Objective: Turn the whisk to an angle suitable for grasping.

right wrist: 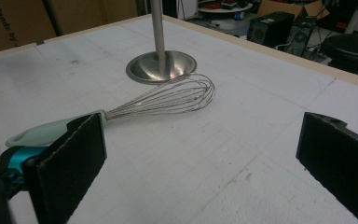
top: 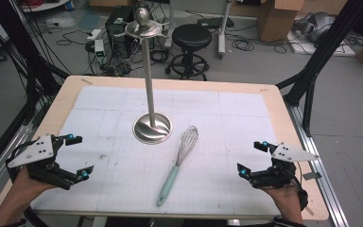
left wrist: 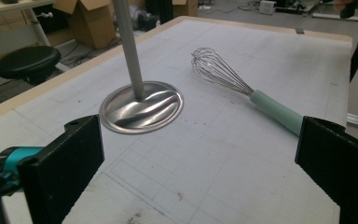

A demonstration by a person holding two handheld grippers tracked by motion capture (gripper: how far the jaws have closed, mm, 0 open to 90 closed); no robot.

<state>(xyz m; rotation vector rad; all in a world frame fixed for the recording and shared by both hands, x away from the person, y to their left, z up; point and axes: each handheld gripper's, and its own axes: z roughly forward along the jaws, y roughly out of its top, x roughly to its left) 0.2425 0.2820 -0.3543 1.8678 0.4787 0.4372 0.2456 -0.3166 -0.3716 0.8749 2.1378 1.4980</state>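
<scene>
Carefully now: your whisk (top: 178,164) lies flat on the tabletop (top: 246,123), untouched, between both grippers.
Your left gripper (top: 76,156) and right gripper (top: 252,157) stand with jaws wide apart, holding nothing. Pinch the wire loops and they may flex and slip; swing the mint handle and you could knock the tall steel stand (top: 150,90) just beside it.

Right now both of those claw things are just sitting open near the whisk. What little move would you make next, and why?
Probably ease the right gripper toward the whisk and line its open jaws across the mint handle. The whisk lies flat and untouched on the table beside the metal stand, and both grippers, the left gripper included, hold nothing.
</scene>
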